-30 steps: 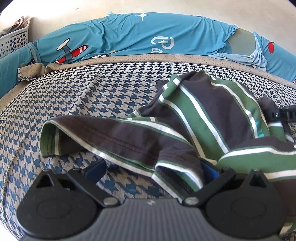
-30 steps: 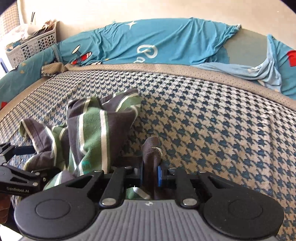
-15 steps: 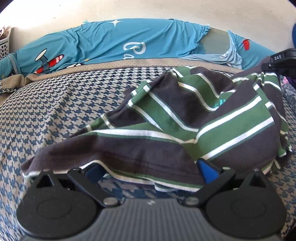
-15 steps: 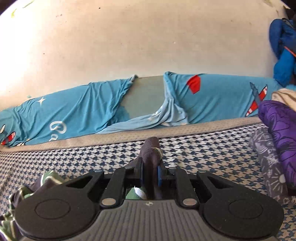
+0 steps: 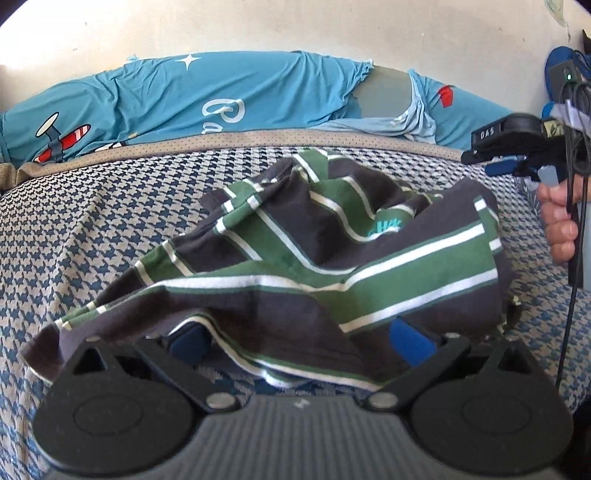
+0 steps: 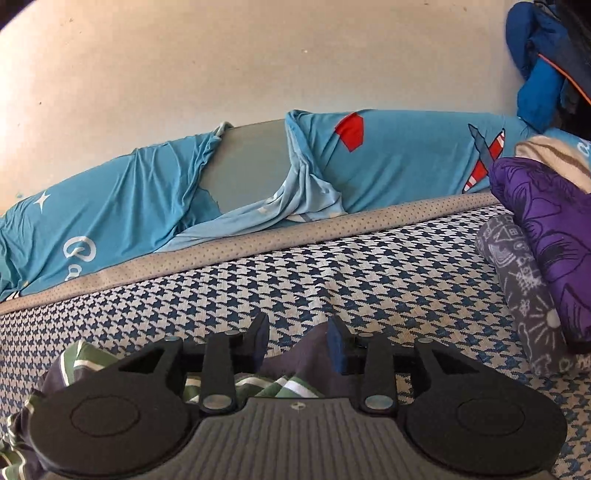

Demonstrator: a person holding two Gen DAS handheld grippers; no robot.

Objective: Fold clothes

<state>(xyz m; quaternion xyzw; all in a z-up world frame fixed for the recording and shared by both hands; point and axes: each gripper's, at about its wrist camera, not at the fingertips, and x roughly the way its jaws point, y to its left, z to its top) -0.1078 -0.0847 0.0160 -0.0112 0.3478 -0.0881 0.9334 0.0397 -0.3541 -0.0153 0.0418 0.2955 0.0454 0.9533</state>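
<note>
On my left wrist view the bed (image 5: 110,221) with its blue-and-white houndstooth cover fills the scene, and along its far edge, against the wall (image 5: 295,26), lies a blue sheet (image 5: 184,96) printed with aeroplanes and stars. On the right wrist view a purple garment (image 6: 546,229) sits at the right on top of a grey patterned cloth (image 6: 517,273), with a blue jacket (image 6: 535,59) hanging in the far right corner.

The striped shirt (image 5: 325,251), dark grey with green and white bands, lies crumpled in the middle of the bed. Its near hem is draped over my left gripper (image 5: 299,338); the blue pads (image 5: 410,345) stand wide apart, parted, with cloth over and between them, gripping nothing.

My right gripper (image 6: 297,341) also has its jaws spread, not clamped; a dark fold of the shirt rises between the fingers without being pinched, and more striped cloth lies under the gripper body at the near left. In the left view that gripper shows at the far right, above the shirt's right edge, the hand (image 5: 557,218) around its handle.
</note>
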